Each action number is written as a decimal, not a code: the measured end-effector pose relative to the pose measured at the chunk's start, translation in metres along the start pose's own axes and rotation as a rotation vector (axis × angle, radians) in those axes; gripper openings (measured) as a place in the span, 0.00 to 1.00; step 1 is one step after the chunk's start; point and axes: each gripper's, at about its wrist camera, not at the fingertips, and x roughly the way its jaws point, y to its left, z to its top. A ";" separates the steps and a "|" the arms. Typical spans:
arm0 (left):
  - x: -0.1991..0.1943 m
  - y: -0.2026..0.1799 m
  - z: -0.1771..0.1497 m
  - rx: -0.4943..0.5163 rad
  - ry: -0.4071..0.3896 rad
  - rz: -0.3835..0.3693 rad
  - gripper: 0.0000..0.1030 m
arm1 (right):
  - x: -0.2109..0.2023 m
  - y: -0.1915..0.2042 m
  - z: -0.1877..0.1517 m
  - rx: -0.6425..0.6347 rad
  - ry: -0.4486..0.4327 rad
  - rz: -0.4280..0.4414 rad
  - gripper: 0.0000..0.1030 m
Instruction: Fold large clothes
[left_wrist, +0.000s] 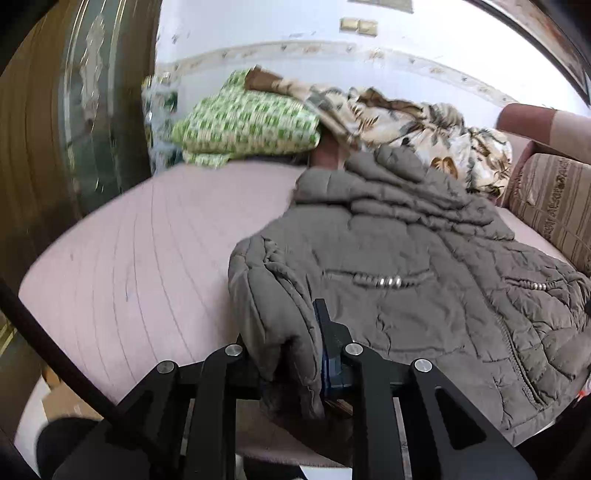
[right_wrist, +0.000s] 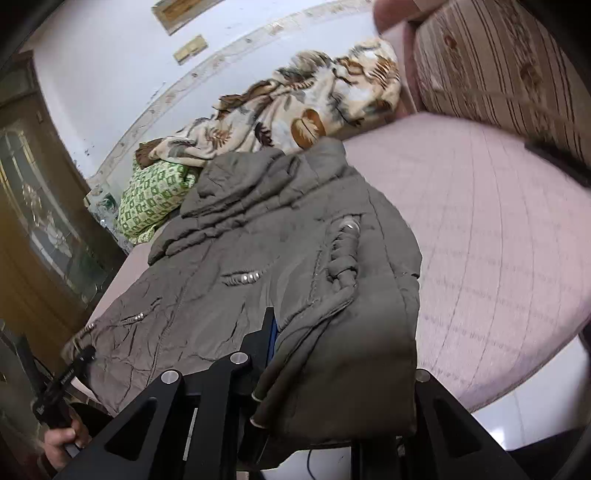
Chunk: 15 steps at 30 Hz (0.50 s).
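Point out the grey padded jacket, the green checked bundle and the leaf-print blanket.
grey padded jacket (left_wrist: 399, 240): left wrist view, its chest.
green checked bundle (left_wrist: 243, 118): left wrist view, its top.
leaf-print blanket (right_wrist: 280, 110): right wrist view, its middle.

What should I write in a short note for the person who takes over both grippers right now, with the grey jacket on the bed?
Left gripper: shut on the jacket's near hem, its left corner.
Right gripper: shut on the jacket's right hem corner.
Jacket: spread front-up on the pink bed, hood toward the blanket pile.
Done: both hem corners gripped.
Left: probably carry the hem toward the hood, then fold it smaller.
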 end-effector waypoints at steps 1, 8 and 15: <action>-0.002 -0.001 0.003 0.010 -0.012 0.002 0.19 | -0.003 0.002 0.002 -0.012 -0.010 0.001 0.19; -0.011 0.000 0.018 0.010 -0.055 -0.020 0.19 | -0.019 0.027 0.021 -0.090 -0.076 0.005 0.18; -0.024 0.002 0.027 -0.005 -0.082 -0.039 0.19 | -0.033 0.045 0.035 -0.136 -0.112 0.028 0.17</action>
